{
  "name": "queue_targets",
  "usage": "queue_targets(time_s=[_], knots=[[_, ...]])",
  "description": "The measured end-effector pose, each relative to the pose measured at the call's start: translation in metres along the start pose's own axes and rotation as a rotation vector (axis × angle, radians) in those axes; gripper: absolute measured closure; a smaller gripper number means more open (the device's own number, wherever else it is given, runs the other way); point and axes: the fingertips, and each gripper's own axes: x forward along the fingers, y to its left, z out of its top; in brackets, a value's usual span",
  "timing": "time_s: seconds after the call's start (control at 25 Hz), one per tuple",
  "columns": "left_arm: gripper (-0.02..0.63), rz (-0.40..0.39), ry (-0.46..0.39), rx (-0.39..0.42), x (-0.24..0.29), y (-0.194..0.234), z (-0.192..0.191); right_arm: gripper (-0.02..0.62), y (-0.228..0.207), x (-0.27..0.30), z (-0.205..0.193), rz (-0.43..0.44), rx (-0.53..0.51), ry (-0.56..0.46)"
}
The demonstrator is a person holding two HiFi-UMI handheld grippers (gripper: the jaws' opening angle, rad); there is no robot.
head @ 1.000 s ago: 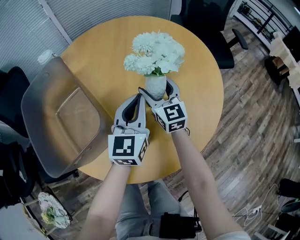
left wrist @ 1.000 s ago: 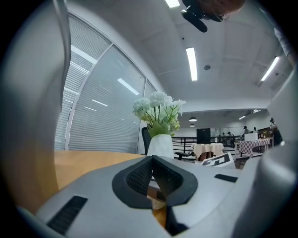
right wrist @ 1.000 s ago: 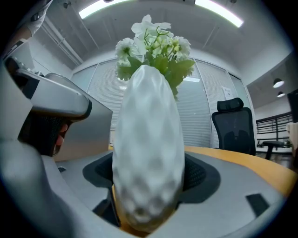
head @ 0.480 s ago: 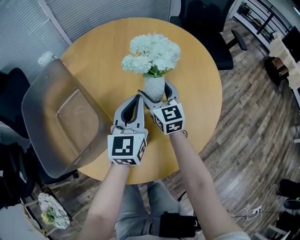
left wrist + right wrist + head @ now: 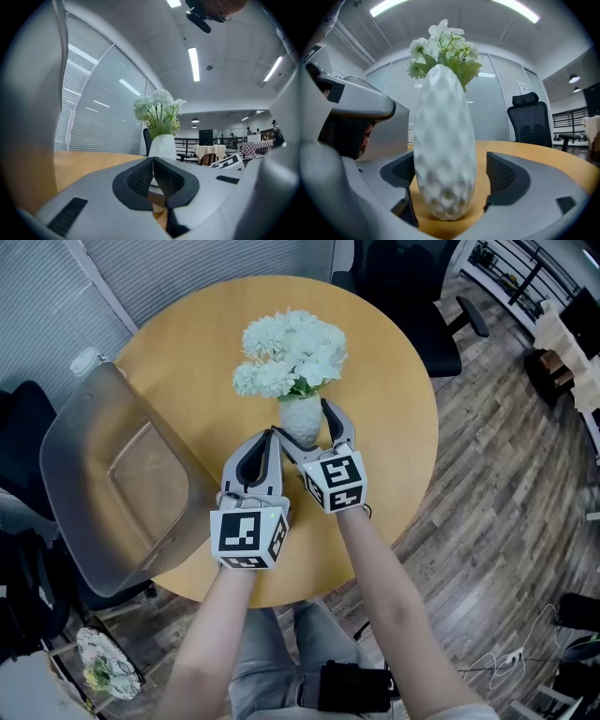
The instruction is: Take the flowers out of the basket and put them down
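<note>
On the round wooden desk (image 5: 187, 362), the white flowers (image 5: 291, 352) stand upright in a white dimpled vase (image 5: 302, 420). The right hand-held gripper (image 5: 306, 423) has its jaws spread to either side of the vase's lower body; in the right gripper view the vase (image 5: 444, 140) fills most of the space between the pads, with a clear gap on its right, so nothing is clamped. The left hand-held gripper (image 5: 273, 431) lies just beside the vase on its left with jaws pressed together and nothing between them, and a grey chair (image 5: 112, 484) is at the desk's left edge.
</note>
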Motion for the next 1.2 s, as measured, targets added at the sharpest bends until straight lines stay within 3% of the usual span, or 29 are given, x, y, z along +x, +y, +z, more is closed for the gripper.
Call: queue_targets(time_s=[0.8,1.2], knots=[[0.601,-0.015,0.029,0.052,-0.019,-0.007,0.011,0.152,0.025,-0.047,0.027,0.100,-0.042,0.023],[0.601,-0.042,0.028,0.063,-0.032,-0.016,0.021,0.153,0.037,-0.080,0.051,0.124,-0.001,0.023]])
